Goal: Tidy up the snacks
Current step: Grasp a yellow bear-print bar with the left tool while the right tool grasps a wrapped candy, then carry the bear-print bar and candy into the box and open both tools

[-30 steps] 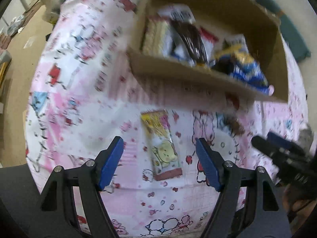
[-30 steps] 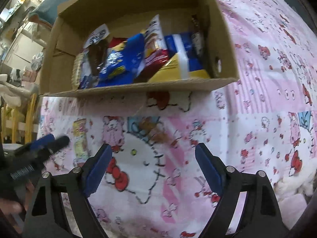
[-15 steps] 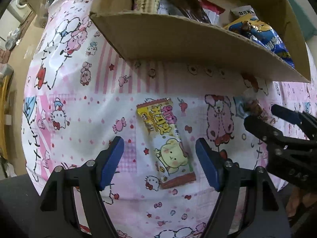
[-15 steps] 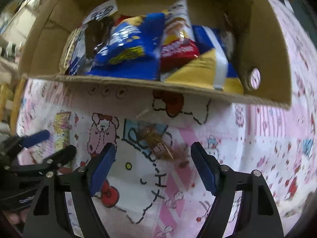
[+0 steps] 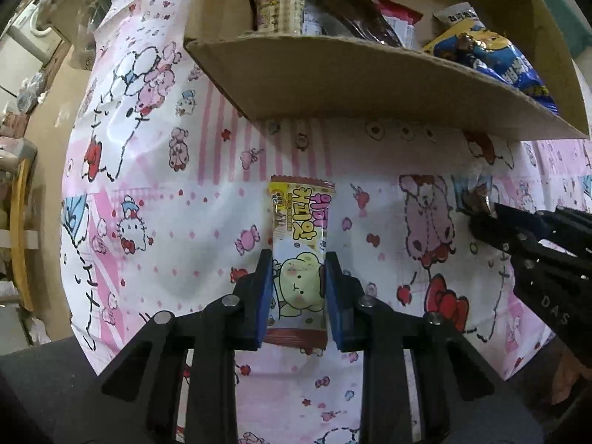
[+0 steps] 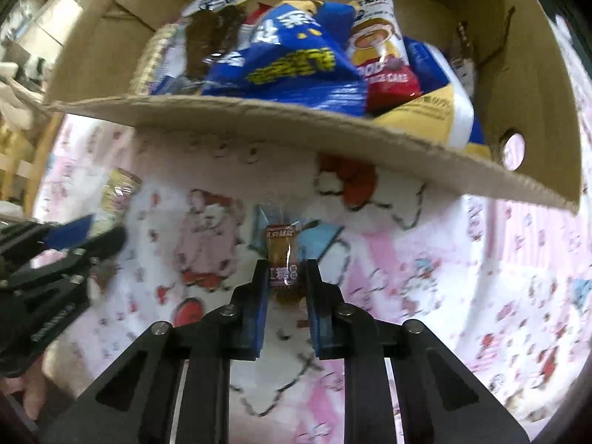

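The left gripper [image 5: 298,288] points down at the cartoon-print tablecloth [image 5: 155,192], its blue jaws closing on the sides of a yellow snack bar [image 5: 300,259] that lies flat just in front of the cardboard box [image 5: 362,88]. The right gripper [image 6: 284,288] has its jaws nearly shut on a small brown wrapped candy [image 6: 282,259], also on the cloth just in front of the box. The box already holds many packets, among them a blue bag [image 6: 296,66] and a red cake packet [image 6: 384,63]. These two pieces appear to be the only snacks left outside it; both still need lifting in.
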{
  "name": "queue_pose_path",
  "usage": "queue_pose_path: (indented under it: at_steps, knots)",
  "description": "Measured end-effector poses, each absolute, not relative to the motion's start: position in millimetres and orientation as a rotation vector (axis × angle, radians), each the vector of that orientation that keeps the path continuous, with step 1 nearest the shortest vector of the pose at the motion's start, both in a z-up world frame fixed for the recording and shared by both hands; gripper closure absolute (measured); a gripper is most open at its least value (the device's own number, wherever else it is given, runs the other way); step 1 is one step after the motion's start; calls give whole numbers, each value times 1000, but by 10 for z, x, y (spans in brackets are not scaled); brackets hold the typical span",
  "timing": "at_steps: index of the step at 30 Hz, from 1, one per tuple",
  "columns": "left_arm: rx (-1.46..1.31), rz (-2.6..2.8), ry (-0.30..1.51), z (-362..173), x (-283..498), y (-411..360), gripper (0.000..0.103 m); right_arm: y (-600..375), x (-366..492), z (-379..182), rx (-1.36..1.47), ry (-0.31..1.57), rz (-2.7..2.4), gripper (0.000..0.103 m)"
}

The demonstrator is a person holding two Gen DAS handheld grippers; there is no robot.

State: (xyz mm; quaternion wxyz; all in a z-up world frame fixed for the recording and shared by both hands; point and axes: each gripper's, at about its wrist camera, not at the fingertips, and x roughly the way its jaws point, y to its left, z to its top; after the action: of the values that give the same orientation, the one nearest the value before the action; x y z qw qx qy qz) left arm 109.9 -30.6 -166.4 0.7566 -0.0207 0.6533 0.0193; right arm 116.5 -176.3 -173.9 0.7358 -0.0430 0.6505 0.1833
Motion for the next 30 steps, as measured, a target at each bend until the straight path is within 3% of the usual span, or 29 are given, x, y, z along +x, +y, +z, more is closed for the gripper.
queue_pose_path:
  at_steps: [15, 30]
  knots:
    - [-68, 61, 1349, -1372, 928, -141, 80, -2047, 1021, -1217, 76, 1383, 501, 84]
    - [-136, 36, 1041, -156, 725, 7, 80, -2219, 983, -428, 313, 1105, 690, 84]
